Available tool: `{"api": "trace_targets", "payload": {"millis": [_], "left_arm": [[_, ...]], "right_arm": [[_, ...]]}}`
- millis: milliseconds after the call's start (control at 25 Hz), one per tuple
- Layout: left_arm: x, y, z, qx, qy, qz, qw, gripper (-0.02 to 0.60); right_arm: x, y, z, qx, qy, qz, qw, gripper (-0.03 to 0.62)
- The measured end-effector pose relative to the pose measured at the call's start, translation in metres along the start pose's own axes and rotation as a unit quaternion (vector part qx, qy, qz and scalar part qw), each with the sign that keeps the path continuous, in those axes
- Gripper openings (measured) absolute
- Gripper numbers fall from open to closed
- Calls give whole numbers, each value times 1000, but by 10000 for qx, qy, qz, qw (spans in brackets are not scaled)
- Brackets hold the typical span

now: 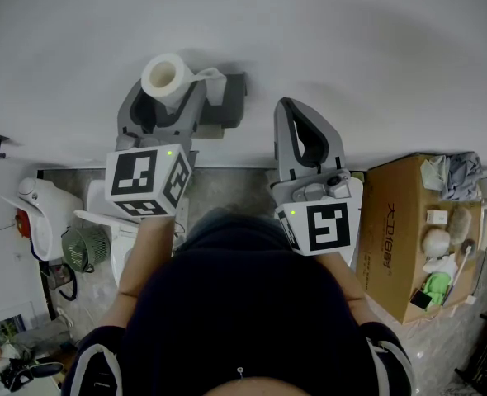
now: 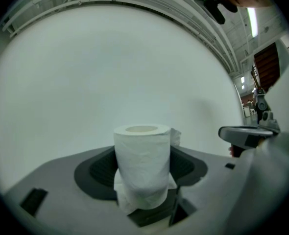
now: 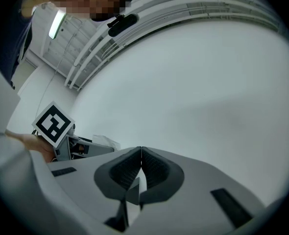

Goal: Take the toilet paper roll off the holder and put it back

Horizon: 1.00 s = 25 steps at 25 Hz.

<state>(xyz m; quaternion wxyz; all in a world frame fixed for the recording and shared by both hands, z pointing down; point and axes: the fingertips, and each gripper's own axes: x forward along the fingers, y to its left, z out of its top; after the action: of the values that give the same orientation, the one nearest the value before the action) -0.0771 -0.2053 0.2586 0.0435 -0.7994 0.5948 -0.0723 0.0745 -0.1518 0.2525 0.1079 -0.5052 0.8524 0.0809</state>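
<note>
Toilet paper roll (image 1: 167, 74): clamped between the jaws of the left gripper (image 1: 170, 97), just beside the holder (image 1: 229, 99) on the wall. Right gripper (image 1: 303, 139): jaws together, nothing held. Status: removal apparently done; putting it back remains.

The right tongs (image 3: 141, 151) are squeezed together with nothing in them, facing a white wall (image 3: 183, 82), a black-and-white cube (image 3: 53, 123) to their left.
</note>
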Motion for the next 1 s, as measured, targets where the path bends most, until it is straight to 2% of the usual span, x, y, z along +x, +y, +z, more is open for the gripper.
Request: {"api": "trace_targets", "payload": {"millis": [560,1000], "left_arm": [[12,-5,-11,49,274,-164,9995,305],[15,-11,-15,268,431,-204,9985,307]], "right_arm": [[6,-5,-6,12,72,-39,10000,17],[10,-4,-9,40,108,-36,9999,17]]}}
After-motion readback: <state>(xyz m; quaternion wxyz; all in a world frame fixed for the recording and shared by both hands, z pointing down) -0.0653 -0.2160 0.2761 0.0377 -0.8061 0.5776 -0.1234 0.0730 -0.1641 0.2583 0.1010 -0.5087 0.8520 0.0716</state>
